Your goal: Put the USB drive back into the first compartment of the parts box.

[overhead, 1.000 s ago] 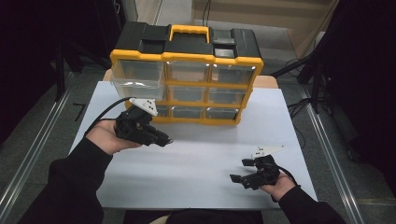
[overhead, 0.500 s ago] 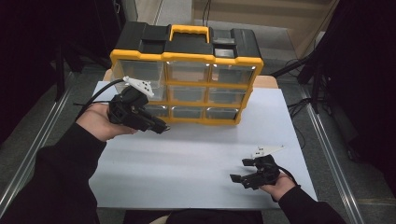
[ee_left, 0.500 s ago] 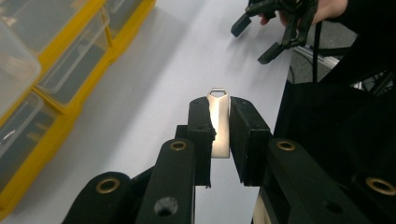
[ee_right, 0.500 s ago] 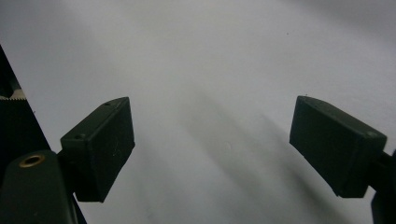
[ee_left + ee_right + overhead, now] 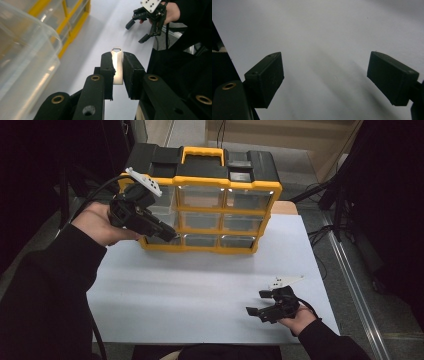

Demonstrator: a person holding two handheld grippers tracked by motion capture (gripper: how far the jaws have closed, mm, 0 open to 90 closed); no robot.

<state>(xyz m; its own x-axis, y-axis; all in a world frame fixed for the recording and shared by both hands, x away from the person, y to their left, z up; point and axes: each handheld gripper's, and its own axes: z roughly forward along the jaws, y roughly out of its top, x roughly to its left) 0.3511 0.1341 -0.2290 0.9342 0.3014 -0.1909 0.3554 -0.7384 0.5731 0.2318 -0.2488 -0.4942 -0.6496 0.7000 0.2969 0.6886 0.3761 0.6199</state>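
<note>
The left gripper (image 5: 117, 66) is clamping a small flat silver metal piece (image 5: 117, 65) between its fingers (image 5: 108, 72), the piece's looped end projecting just past the fingertips; it may be a swivel-type USB stick, though the close view is leaving this uncertain. In the high view the left gripper (image 5: 167, 234) is hovering above the counter (image 5: 200, 285), at the left front of the yellow-and-black drawer organizer (image 5: 202, 200), level with its lower drawers. In the left gripper view a clear plastic drawer (image 5: 25, 62) is standing just beside the fingers at the left, apart from them. The right gripper (image 5: 259, 307) is resting low over the counter's near right part, well apart from the organizer, in the person's right hand (image 5: 300, 317). Its fingers (image 5: 265, 77) are standing wide apart with bare white counter surface (image 5: 324, 37) lying between them.
</note>
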